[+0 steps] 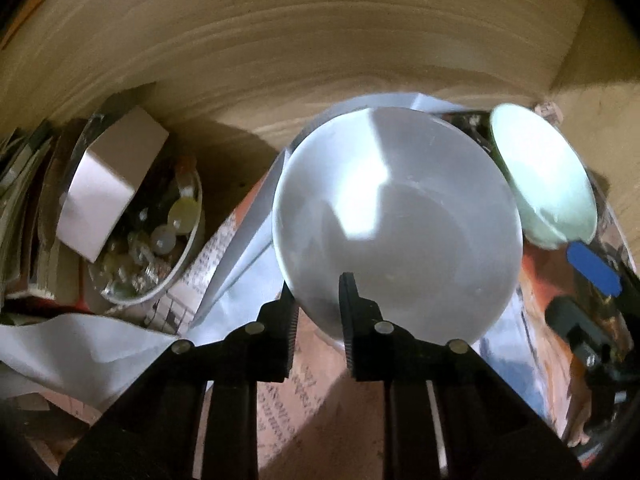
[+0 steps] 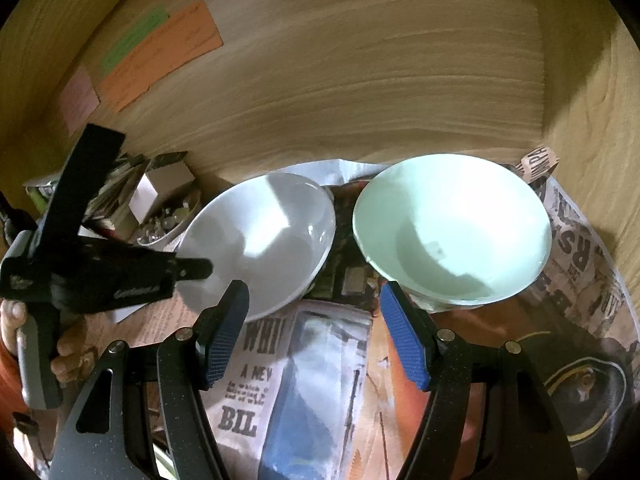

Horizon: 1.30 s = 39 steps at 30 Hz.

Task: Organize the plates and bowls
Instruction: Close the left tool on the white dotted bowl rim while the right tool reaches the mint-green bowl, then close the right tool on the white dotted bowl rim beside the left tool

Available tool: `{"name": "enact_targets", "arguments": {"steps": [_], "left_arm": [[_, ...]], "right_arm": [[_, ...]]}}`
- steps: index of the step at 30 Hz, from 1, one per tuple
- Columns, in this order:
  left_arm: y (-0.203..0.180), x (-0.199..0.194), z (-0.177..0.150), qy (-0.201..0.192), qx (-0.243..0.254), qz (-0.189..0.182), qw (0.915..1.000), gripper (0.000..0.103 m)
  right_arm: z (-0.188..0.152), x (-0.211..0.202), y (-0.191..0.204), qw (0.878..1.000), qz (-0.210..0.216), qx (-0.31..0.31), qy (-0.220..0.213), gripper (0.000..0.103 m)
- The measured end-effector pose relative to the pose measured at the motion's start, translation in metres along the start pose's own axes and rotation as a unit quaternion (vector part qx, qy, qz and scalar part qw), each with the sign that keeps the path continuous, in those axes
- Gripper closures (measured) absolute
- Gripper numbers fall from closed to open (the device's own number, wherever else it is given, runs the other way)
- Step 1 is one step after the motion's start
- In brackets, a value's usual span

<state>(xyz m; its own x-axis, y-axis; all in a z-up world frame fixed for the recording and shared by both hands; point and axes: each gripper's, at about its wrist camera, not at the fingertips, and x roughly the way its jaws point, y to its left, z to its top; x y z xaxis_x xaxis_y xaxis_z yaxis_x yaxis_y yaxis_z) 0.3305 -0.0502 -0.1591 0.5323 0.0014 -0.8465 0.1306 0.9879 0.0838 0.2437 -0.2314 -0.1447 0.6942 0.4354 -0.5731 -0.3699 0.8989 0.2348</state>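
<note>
Setting: a wooden cabinet shelf [image 2: 360,80] lined with printed newspaper [image 2: 256,376]; wood panels rise behind and at 3 o'clock.

Left gripper [image 1: 318,292]: black fingers closed on the near rim of the white bowl [image 1: 400,232], one finger inside the bowl and one outside, at 6 o'clock of the bowl. In the right wrist view the same gripper [image 2: 200,270] enters from 9 o'clock, held by a hand [image 2: 60,344].

White bowl: centre of the left wrist view, tilted, its opening facing the camera. In the right wrist view it [image 2: 260,244] sits at 10 o'clock from the right gripper, just beside the green bowl.

Pale green bowl [image 2: 452,236]: upright on the newspaper at 1 o'clock from the right gripper; in the left wrist view it [image 1: 548,184] lies at 2 o'clock of the white bowl.

Right gripper [image 2: 314,330]: blue-padded fingers [image 2: 404,336] spread wide apart, holding nothing, above the newspaper; the right finger tip is close to the green bowl's near rim, contact unclear.

Glass dish [image 1: 132,216]: at 9 o'clock in the left wrist view, holding small round beads and a white box [image 1: 108,184].

Sticky notes [image 2: 160,52]: orange, green and pink, on the back panel at 11 o'clock.
</note>
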Motion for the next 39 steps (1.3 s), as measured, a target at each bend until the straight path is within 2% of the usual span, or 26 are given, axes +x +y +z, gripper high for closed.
{"name": "enact_targets", "arguments": {"steps": [7, 12, 14, 20, 29, 39], "left_arm": [[0.002, -0.013, -0.024, 0.016, 0.029, -0.001, 0.9994, 0.083], [0.002, -0.027, -0.046, 0.018, 0.057, -0.002, 0.9982, 0.083], [-0.003, -0.030, -0.053, 0.017, 0.067, -0.003, 0.9976, 0.083], [-0.002, -0.032, -0.059, 0.012, 0.073, -0.009, 0.9972, 0.083], [-0.006, -0.027, -0.052, 0.003, 0.060, -0.010, 0.9981, 0.083], [-0.005, -0.054, -0.057, -0.033, 0.051, -0.017, 0.9980, 0.083]], "right_arm": [[-0.002, 0.011, 0.010, 1.000, 0.020, -0.009, 0.020, 0.038], [-0.005, 0.020, 0.010, 0.998, 0.037, -0.005, 0.043, 0.053], [-0.007, 0.025, 0.010, 0.998, 0.043, -0.002, 0.056, 0.063], [-0.009, 0.032, 0.011, 0.996, 0.052, -0.004, 0.071, 0.083], [-0.008, 0.021, 0.014, 0.998, 0.034, -0.018, 0.055, 0.084], [0.002, -0.011, 0.021, 0.999, 0.039, -0.027, 0.015, 0.084]]}}
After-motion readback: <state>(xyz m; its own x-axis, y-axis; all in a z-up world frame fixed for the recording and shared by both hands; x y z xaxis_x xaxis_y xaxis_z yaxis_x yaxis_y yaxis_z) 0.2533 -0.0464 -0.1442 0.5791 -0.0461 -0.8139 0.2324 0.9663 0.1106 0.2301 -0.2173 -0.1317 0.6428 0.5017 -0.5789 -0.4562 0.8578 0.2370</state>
